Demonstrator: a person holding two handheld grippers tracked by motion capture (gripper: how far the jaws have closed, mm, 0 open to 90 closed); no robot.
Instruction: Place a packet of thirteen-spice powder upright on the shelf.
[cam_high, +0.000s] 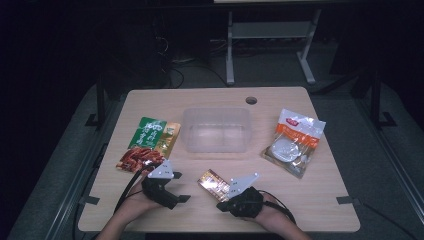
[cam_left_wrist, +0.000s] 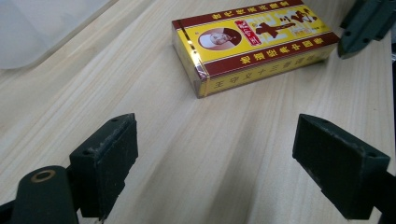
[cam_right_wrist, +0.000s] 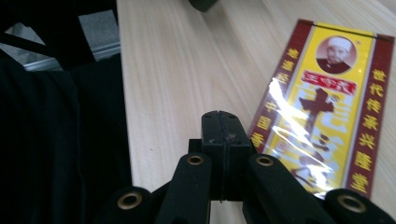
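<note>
Box: yellow-and-red box (cam_high: 214, 182) lies flat on the tabletop (cam_high: 310, 200), low centre of the high view, between my two grippers. I judge it the thing in hand, since both grippers point at it.
Box up close: in the left gripper view the box (cam_left_wrist: 254, 42) sits upper centre, broad face up, one long side turned to the camera. In the right gripper view the box (cam_right_wrist: 327, 107) runs down the right half, just beside my closed tips.
Left gripper: left gripper (cam_left_wrist: 229, 168) has its fingers (cam_left_wrist: 109, 154) spread wide over bare wood, nothing between them. I read that as a wait with room left to take the box.
Right gripper: right gripper (cam_right_wrist: 223, 135) has its fingers pressed together, pinching nothing. I take the closed tips as a pusher, set at the box's near edge to nudge or square it, not to lift it. In the high view the right gripper (cam_high: 231, 192) sits at the box's lower right end.
Tub: clear tub (cam_high: 216, 130) stands mid-frame above the box, open and empty. It looks like the likely place for the goods.
Packets: green packet (cam_high: 149, 142) lies left of the tub, clear bag (cam_high: 295, 141) to its right, both apart from it and untouched.
</note>
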